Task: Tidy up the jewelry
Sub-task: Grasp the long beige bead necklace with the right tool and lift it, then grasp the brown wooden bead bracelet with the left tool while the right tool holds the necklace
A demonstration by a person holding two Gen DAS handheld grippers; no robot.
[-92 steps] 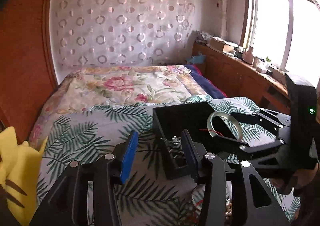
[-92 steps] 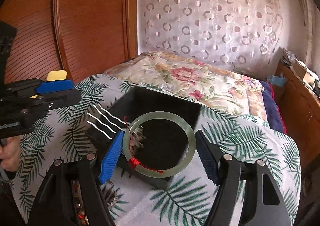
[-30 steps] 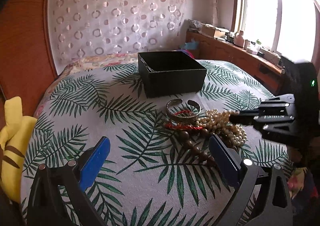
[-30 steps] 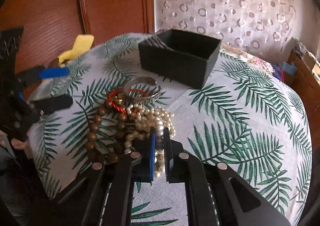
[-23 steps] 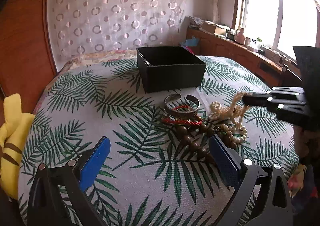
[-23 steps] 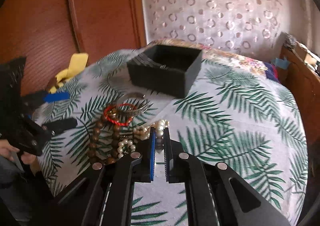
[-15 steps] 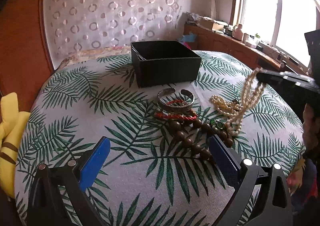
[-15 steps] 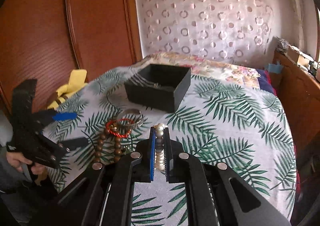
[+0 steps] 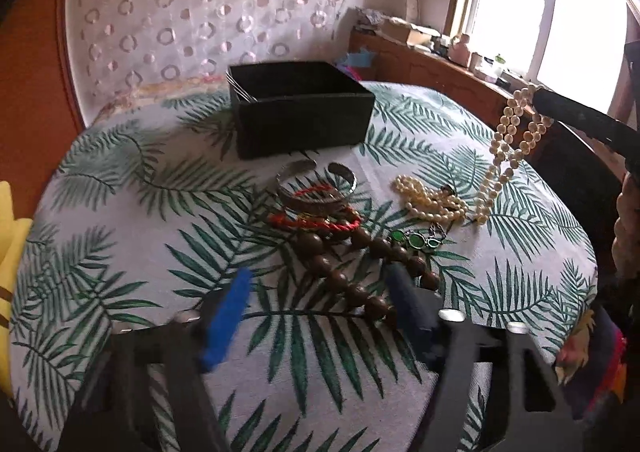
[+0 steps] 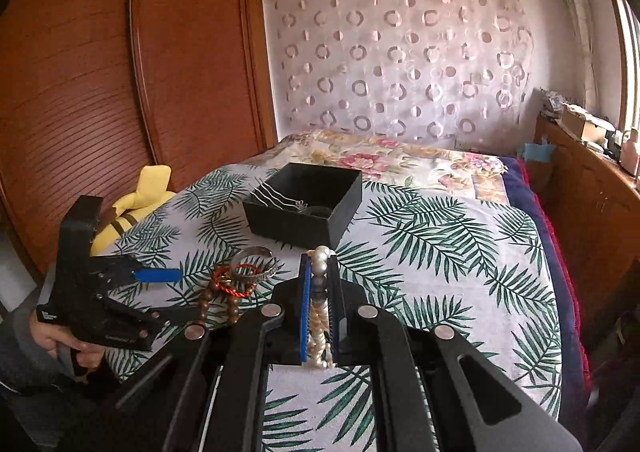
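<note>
A home bedroom: a bed [image 10: 460, 252] spread with a palm-leaf sheet [image 10: 440, 236] and a flowered quilt [image 10: 384, 162], a wooden wardrobe [image 10: 120, 92] beside it, a circle-patterned curtain [image 10: 400, 52] behind, and a cluttered wooden sill [image 9: 440, 60] under a bright window [image 9: 560, 12].

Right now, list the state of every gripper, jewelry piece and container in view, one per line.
Right gripper: shut on the white pearl necklace, partly lifted, its tail on the cloth.
Left gripper: open, empty.
Black square box: open, lidless, upright.
Silver cuff bracelet: lying on the cloth.
Red cord bracelet: lying flat.
Brown wooden bead string: lying stretched out.
</note>
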